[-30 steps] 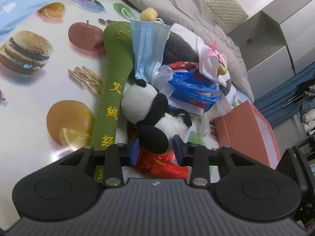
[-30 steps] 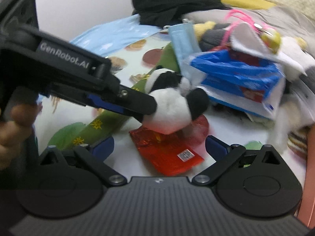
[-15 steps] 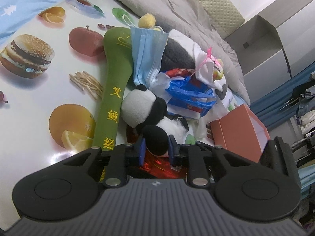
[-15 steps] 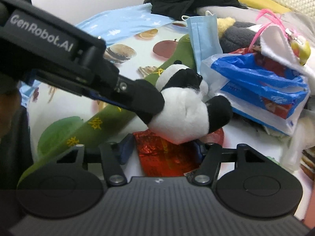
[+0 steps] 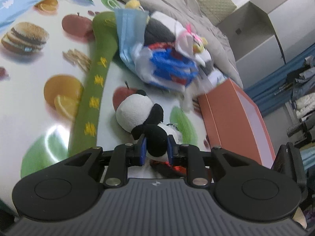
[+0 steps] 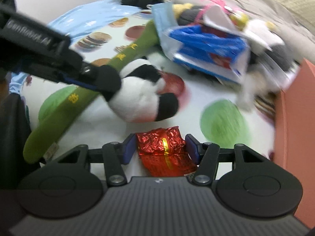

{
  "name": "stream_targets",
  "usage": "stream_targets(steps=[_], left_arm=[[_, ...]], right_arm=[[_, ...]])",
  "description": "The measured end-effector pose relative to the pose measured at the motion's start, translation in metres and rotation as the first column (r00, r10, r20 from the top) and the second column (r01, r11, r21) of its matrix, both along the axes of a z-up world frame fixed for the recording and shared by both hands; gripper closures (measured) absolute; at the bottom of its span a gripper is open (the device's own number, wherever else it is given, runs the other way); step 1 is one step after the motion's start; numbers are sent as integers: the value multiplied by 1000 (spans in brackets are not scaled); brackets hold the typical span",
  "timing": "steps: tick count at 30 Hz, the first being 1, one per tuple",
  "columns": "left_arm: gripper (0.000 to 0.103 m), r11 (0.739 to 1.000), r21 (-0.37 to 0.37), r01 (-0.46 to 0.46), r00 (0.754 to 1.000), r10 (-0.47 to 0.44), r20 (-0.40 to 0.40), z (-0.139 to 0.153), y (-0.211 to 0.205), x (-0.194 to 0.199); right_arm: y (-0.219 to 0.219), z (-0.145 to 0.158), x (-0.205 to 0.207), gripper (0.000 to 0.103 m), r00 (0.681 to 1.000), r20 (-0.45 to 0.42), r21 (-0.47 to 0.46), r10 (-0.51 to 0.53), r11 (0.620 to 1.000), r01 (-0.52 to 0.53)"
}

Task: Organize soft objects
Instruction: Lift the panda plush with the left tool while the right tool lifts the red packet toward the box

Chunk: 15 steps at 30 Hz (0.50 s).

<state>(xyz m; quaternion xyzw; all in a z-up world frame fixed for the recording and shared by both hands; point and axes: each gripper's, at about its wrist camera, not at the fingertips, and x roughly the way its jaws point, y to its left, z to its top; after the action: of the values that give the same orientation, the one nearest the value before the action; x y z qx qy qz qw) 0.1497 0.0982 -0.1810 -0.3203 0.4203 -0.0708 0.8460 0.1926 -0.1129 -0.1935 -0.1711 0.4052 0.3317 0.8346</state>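
On fruit-print tablecloth (image 5: pixel 29 106) | left gripper (image 5: pixel 156 150) clenched on black-and-white plush panda (image 5: pixel 137 112) | right gripper (image 6: pixel 161 147) clamped around crinkled red foil packet (image 6: pixel 163 147) | beside long green embroidered cushion (image 5: pixel 96 82), orange box (image 5: pixel 236 122)

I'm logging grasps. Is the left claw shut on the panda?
Shut: left claw pinches panda at a black limb.

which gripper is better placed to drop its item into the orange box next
Probably right. The right hand-held gripper grips the red foil packet with the orange box on its right; the left hand-held gripper, holding the panda plush, sits farther left.
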Motion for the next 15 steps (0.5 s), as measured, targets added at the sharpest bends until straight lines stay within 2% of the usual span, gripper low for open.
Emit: stream_targets(steps=[7, 10, 11, 12, 14, 15], left_arm=[[77, 1000, 18, 13, 999, -12, -51, 2, -15, -28], [76, 997, 74, -7, 997, 13, -74, 1, -22, -36], [69, 997, 79, -10, 997, 16, -74, 2, -23, -37], [53, 997, 81, -14, 997, 20, -72, 1, -25, -38], [38, 996, 77, -36, 996, 42, -76, 1, -28, -41], [36, 997, 73, -40, 996, 45, -72, 1, -29, -43]], right_arm=[[-25, 1, -17, 44, 986, -31, 17, -162, 987, 162], [-29, 0, -22, 44, 979, -28, 12, -203, 979, 204], [-30, -1, -23, 44, 976, -32, 12, -215, 976, 215], [-30, -1, -24, 44, 973, -35, 12, -226, 974, 227], [-32, 0, -24, 44, 970, -33, 17, -240, 970, 241], [-33, 1, -24, 44, 968, -38, 21, -247, 969, 247]])
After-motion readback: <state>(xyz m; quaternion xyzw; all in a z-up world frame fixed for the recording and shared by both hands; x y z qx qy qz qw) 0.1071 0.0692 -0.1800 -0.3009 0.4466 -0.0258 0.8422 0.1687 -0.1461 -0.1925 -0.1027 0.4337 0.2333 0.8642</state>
